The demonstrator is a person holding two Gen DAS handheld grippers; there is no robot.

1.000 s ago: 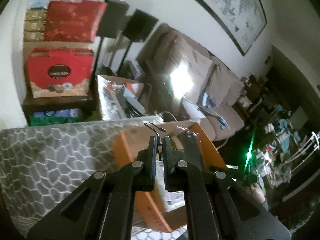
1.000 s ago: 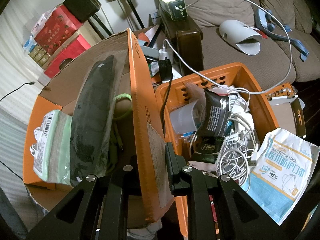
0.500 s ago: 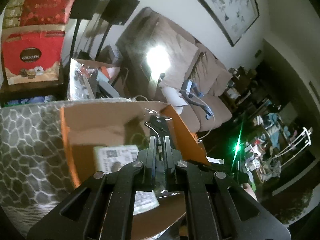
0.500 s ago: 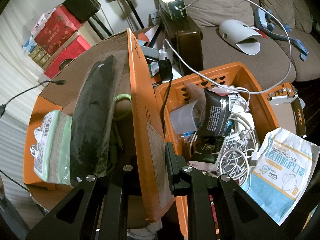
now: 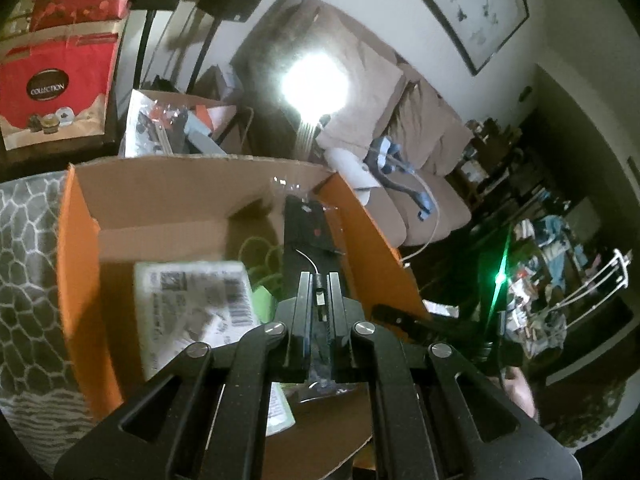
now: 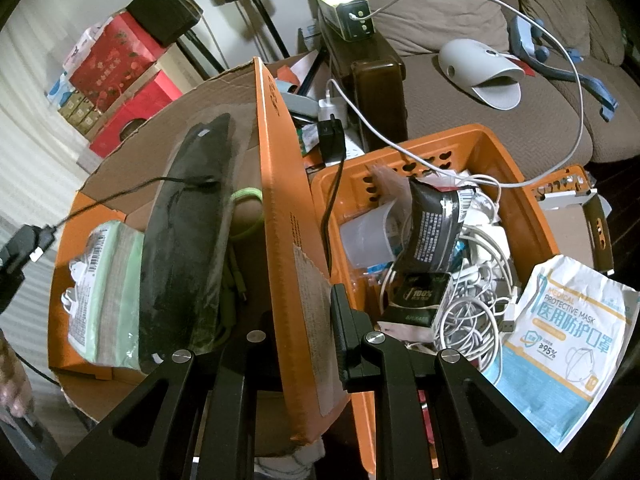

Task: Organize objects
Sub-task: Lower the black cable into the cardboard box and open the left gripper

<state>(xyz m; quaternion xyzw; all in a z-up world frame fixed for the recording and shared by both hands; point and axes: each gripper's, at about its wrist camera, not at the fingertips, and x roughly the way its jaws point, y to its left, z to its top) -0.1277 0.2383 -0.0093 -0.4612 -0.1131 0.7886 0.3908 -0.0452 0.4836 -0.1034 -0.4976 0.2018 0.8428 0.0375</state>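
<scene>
The left wrist view looks down into the open cardboard box (image 5: pixel 168 208) and shows the left tongs (image 5: pixel 320 280) clamped on the plug end of a thin black cable (image 5: pixel 319 294), held above the box interior over a long black pouch (image 5: pixel 306 232) and beside a white labelled packet (image 5: pixel 192 304). The cable's loose wire curls up just ahead of the fingertips.

Only the right wrist view shows the rest of that cable (image 6: pixel 120 194): it runs from the left edge of the frame across the box rim and its far end lies on the black pouch (image 6: pixel 188 216). Here the right tongs (image 6: pixel 304 312) are closed on the box's upright orange flap (image 6: pixel 288 220), one finger on each side. Right of the flap sits an orange basket (image 6: pixel 516 184) full of white cords (image 6: pixel 468 312), with a mask packet (image 6: pixel 568 336) at its corner. The green coil (image 6: pixel 246 196) beside the pouch may be another cable, though it is partly hidden.
</scene>
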